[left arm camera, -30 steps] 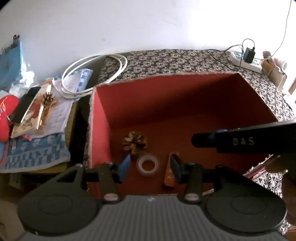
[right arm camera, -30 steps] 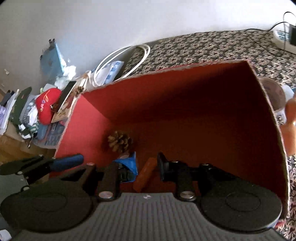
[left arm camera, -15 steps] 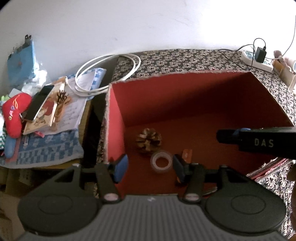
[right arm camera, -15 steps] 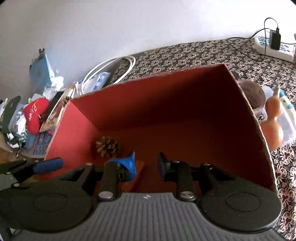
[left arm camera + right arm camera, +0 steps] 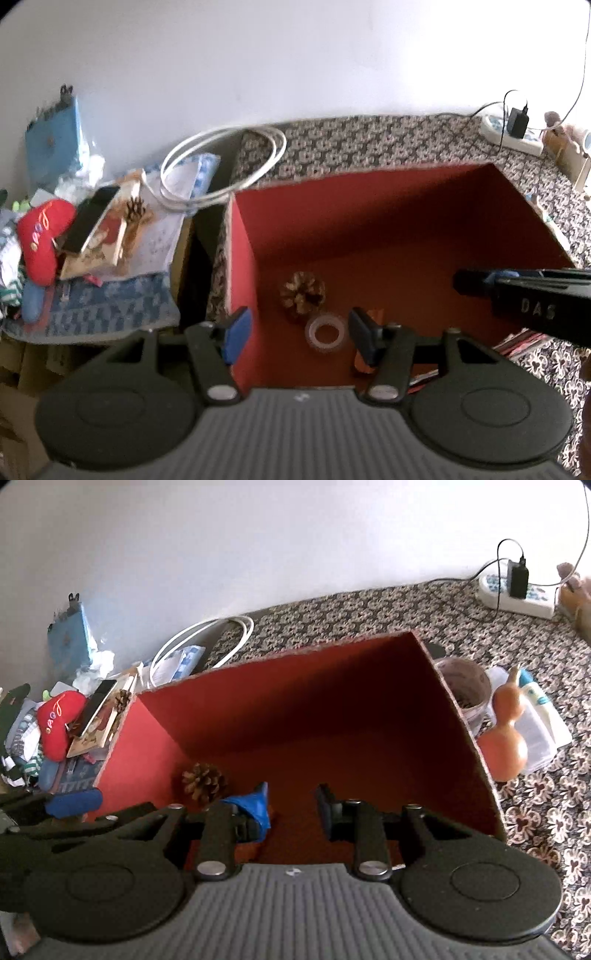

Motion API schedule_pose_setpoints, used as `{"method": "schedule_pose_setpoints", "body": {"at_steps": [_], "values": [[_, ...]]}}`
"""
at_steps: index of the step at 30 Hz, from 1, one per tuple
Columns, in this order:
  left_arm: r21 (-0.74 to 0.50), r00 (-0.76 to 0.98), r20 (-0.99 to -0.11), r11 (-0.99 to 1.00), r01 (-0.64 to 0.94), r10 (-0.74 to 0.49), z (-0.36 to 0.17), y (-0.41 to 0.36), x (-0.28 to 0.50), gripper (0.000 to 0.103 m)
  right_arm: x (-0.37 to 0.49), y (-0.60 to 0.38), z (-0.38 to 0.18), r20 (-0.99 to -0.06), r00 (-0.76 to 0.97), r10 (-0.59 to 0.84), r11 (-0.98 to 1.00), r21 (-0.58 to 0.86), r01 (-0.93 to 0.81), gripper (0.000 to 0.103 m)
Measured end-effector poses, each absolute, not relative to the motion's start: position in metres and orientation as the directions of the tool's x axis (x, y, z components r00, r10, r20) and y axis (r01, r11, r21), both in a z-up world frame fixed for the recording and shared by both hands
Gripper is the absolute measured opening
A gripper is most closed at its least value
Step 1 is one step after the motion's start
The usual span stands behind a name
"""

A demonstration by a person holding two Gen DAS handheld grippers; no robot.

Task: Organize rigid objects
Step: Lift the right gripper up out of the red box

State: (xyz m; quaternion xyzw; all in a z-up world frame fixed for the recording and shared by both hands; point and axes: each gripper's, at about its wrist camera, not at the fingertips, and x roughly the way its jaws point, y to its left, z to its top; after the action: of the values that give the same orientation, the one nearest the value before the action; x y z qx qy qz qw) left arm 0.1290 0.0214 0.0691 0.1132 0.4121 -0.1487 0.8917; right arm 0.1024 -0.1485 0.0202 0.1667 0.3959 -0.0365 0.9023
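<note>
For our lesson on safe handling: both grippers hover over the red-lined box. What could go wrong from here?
1. The opening left gripper, empty, might bump the clear tape ring into the brown pine cone.
2. The right gripper, also opening and empty, might catch the red-lined cardboard box's wall.

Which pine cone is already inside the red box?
The larger, rounder pine cone on the box floor beside the tape roll; the other cone lies outside on the clutter pile.

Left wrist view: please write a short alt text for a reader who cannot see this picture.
The left gripper, jaws opening with nothing between them, hangs over an open red box that holds a pine cone, a clear tape roll and a small orange object. The right gripper reaches in from the right.
</note>
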Motion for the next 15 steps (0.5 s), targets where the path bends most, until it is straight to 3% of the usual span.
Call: {"method": "schedule_pose_setpoints", "body": {"at_steps": [15], "values": [[0.109, 0.655, -0.746, 0.949, 0.297, -0.120, 0.086, 0.026, 0.107, 0.060, 0.080, -0.147, 0.033, -0.704, 0.704, 0.096, 0.939, 0.298, 0.171, 0.013]]}}
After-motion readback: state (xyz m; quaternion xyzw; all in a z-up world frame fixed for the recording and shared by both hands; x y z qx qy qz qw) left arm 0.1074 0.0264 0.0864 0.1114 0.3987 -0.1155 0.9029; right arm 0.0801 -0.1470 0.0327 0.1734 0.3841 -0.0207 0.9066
